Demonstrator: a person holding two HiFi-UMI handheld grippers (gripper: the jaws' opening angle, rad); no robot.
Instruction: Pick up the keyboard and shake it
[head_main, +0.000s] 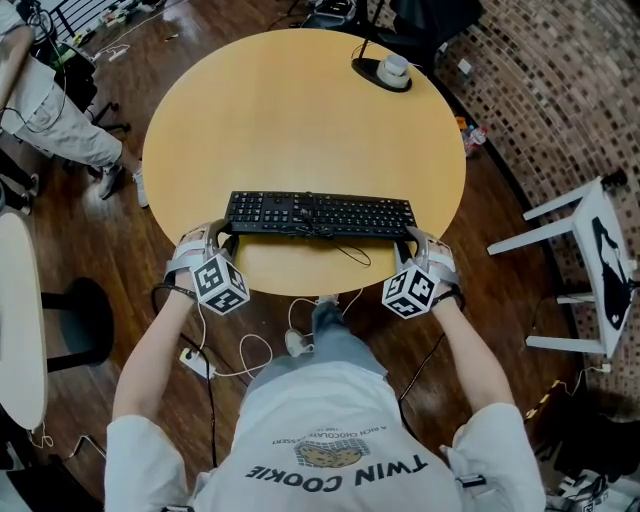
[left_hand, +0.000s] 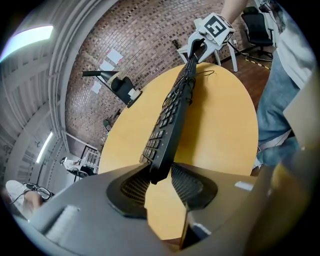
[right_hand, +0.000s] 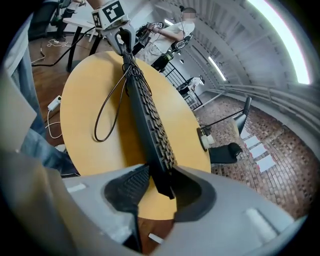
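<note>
My left claw (head_main: 222, 241) and right claw (head_main: 412, 241) each clamp one keyboard (head_main: 320, 214) end, shallowly, near the front edge of the worktop (head_main: 300, 110). Risk: shaking could twist it loose; cable (right_hand: 95, 127) may snag.

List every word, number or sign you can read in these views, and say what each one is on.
"TWIN COOKIE": large letters on the person's shirt, upside down in the head view.
Small print arched by the shirt's picture: too small to read.
Key legends on the keyboard: too small to read in any view.
The marker cubes on the tools: square patterns only, no words.
</note>
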